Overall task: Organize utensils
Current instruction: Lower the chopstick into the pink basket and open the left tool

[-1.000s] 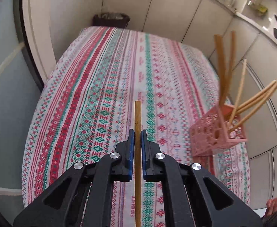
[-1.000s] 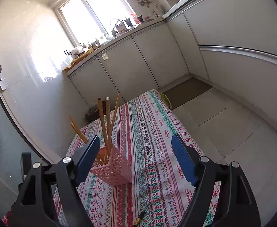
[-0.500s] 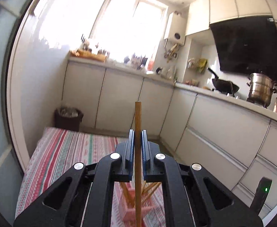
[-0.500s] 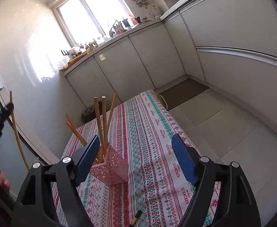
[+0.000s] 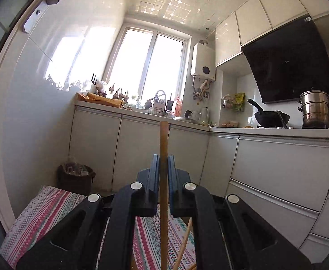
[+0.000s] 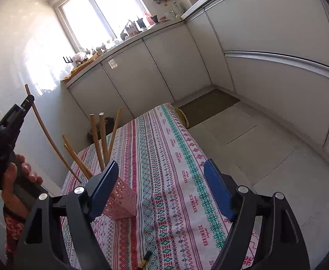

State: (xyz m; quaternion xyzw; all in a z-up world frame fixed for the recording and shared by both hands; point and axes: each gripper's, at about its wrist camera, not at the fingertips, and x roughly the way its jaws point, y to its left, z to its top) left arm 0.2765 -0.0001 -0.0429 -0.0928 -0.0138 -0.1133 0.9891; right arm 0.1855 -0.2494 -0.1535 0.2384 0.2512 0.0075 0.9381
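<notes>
A glossy white kitchen with flat cabinet fronts (image 6: 265, 22) surrounds a table draped in a woven tablecloth (image 6: 169, 180) of red, green and white patterned stripes. On it stands a pink perforated plastic holder (image 6: 121, 202), square-sided, with several slim wooden chopsticks (image 6: 102, 144) leaning out of its top. The left gripper (image 5: 163, 164) points level toward the cabinets, its blue pads pinched tight on one long, round wooden chopstick (image 5: 163, 180) that stands upright between them; from the right wrist view this stick hangs above and to the left of the holder, the person's hand (image 6: 14, 186) wrapped around the grip. The right gripper (image 6: 162, 175) hovers over the cloth with its ribbed blue pads spread wide and nothing between them.
</notes>
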